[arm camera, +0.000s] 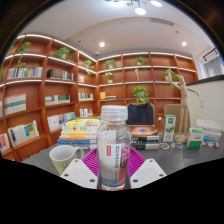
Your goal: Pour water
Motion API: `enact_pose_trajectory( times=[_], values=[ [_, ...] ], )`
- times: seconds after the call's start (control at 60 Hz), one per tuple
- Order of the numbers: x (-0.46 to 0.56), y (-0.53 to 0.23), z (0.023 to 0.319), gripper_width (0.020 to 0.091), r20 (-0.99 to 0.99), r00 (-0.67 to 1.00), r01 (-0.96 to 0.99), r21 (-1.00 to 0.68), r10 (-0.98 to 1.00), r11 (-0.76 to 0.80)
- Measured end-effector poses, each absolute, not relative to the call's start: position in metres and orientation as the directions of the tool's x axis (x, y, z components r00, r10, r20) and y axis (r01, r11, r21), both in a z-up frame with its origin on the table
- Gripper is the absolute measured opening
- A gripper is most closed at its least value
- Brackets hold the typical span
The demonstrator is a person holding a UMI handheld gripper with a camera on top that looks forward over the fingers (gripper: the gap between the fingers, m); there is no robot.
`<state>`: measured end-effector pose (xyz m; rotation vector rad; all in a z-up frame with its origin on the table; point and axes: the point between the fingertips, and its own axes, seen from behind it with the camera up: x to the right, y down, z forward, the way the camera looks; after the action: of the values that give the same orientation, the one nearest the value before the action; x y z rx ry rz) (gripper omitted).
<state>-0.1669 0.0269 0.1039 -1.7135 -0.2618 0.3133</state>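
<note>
- Wooden bookshelves (45, 85) with books and potted plants are seen lining the wall beyond the counter (180, 155).
- A stack of books (78, 130) is seen on the counter, left of the bottle.
- A clear water bottle (113, 135) with a white cap is held upright between the fingers (80, 172) of the tool (113, 172), both pads being pressed on its sides.
- A pale green cup (63, 157) stands on the counter just left of the bottle.

Gripper (113, 172): two pale, off-white fingers (78, 174) at lower centre of the frame, broad and angular; magenta pads (97, 160) on inner faces; dark gap between.
</note>
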Motion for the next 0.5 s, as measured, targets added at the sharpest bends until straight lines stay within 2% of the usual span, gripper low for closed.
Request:
enact_pose_trajectory(
  times=[0.05, 0.25, 0.383, 0.5],
  values=[
    [-0.1675, 0.0281, 0.092, 0.0359, -0.058, 0.943, 0.001, -0.984, 0.329, -0.175],
    [-0.1687, 0.0266, 0.093, 0.0352, -0.014, 0.952, 0.023, -0.993, 0.305, -0.118],
    [-0.1674, 0.0273, 0.0925, 0.0414, -0.006, 0.959, 0.034, -0.99, 0.284, -0.136],
    [-0.164, 0.023, 0.0907, 0.0499, 0.004, 0.968, 0.049, -0.984, 0.25, -0.172]
  ],
)
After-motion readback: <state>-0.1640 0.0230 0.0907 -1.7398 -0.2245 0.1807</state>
